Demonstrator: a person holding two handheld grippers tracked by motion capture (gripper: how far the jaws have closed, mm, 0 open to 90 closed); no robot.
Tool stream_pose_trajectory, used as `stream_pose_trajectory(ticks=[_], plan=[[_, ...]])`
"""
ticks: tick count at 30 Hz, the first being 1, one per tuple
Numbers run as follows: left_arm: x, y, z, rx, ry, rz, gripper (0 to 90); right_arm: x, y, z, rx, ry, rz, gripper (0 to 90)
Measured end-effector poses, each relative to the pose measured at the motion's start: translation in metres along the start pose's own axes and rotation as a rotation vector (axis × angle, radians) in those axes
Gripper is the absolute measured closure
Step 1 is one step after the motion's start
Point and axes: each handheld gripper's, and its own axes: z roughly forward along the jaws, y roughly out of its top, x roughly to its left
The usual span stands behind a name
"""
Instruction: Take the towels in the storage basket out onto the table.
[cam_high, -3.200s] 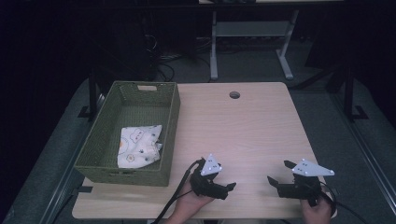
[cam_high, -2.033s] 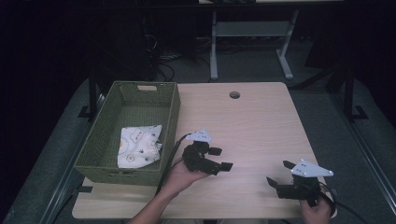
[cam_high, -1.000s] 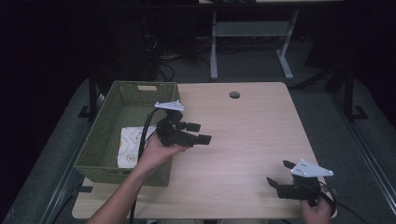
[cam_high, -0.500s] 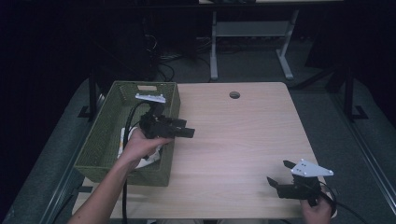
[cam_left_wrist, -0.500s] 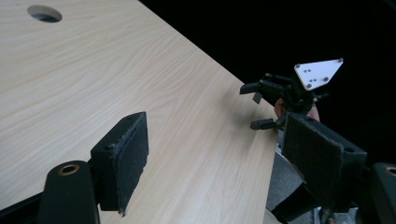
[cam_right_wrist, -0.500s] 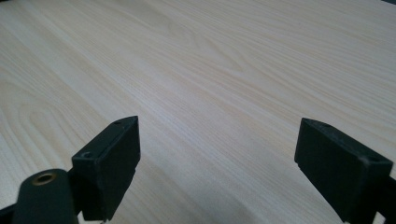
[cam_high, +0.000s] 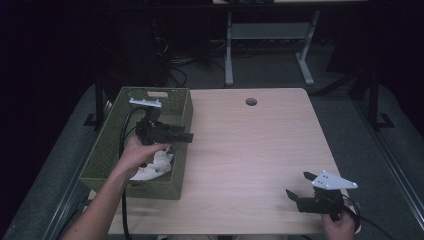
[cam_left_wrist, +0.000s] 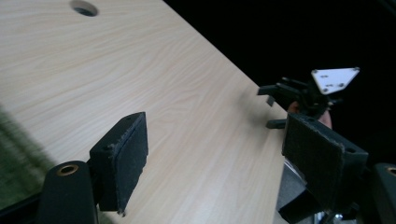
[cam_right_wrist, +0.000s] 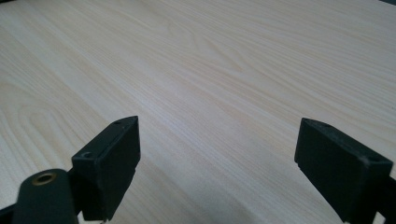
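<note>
**Left gripper above the green basket, right gripper low at the table's corner**

The table (cam_high: 250, 145) is pale wood with a small round hole (cam_high: 251, 101) near its far edge, at about 12 o'clock. Around it the room is dark, with a grey floor and the legs of a metal frame (cam_high: 265, 55) behind the table.

At 9 o'clock on the table stands a green woven basket (cam_high: 100, 150). Inside it lies a white cloth (cam_high: 157, 165) with small marks on it, at the near end, partly hidden under the hand.

The left gripper (cam_high: 186, 136) is held above the basket's right wall, pointing toward 3 o'clock. Its jaws are wide apart and hold nothing — the left gripper view shows bare wood between them.

The right gripper (cam_high: 299, 189) sits low at about 5 o'clock, near the table's front edge and well apart from the basket. Its jaws are wide apart too, with nothing between them — just bare table.
</note>
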Motion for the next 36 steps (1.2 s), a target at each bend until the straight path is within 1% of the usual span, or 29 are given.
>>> stream_pose_trajectory(ticks=[2,5,7,9,11,13,15,18,19,21,25,28,30,32,33,35,36], plan=[[0.004,-0.001,-0.003,0.001,0.002,-0.006,22.9,0.000,0.000,0.000,0.000,0.000,0.000,14.0],[0.008,-0.003,-0.008,-0.001,0.015,-0.012,23.2,-0.001,0.000,0.000,-0.004,-0.001,-0.002,14.0],[0.012,-0.004,-0.011,0.002,0.035,-0.017,23.4,-0.001,0.000,0.000,-0.003,-0.001,-0.002,14.0],[0.015,-0.005,-0.013,0.003,0.043,-0.029,23.5,-0.001,0.000,0.000,-0.002,0.000,-0.001,14.0],[0.018,-0.007,-0.015,0.007,0.046,-0.029,23.6,-0.001,0.000,0.000,-0.004,0.001,-0.001,14.0],[0.020,-0.008,-0.018,0.017,0.070,-0.027,23.6,-0.001,0.000,-0.001,-0.005,0.001,-0.001,14.0],[0.025,-0.010,-0.020,0.022,0.086,-0.030,23.6,-0.001,0.000,-0.001,-0.007,0.001,0.003,14.0],[0.031,-0.013,-0.024,0.023,0.112,-0.051,23.5,-0.001,-0.001,-0.001,-0.005,0.001,0.003,14.0],[0.033,-0.014,-0.025,0.028,0.122,-0.048,23.5,-0.002,-0.001,-0.001,-0.006,0.001,0.002,14.0],[0.037,-0.015,-0.027,0.043,0.146,-0.055,23.5,-0.002,-0.001,-0.001,-0.009,-0.001,-0.001,14.0],[0.045,-0.019,-0.032,0.056,0.189,-0.066,23.5,-0.002,-0.001,-0.002,-0.009,0.000,0.002,14.0],[0.050,-0.022,-0.035,0.059,0.212,-0.076,23.5,-0.002,-0.001,-0.002,-0.010,0.000,0.003,14.0],[0.053,-0.023,-0.037,0.071,0.231,-0.085,23.5,-0.002,-0.001,-0.002,-0.010,0.000,0.002,14.0],[0.056,-0.025,-0.040,0.081,0.260,-0.085,23.5,-0.002,-0.001,-0.002,-0.009,0.001,0.002,14.0],[0.058,-0.025,-0.041,0.084,0.263,-0.089,23.6,-0.002,-0.001,-0.002,-0.010,0.000,0.002,14.0],[0.060,-0.026,-0.043,0.098,0.289,-0.087,23.6,-0.002,-0.001,-0.002,-0.010,0.002,0.009,14.0],[0.061,-0.027,-0.043,0.104,0.294,-0.094,24.3,-0.002,-0.001,-0.002,-0.011,0.002,0.007,14.0]])
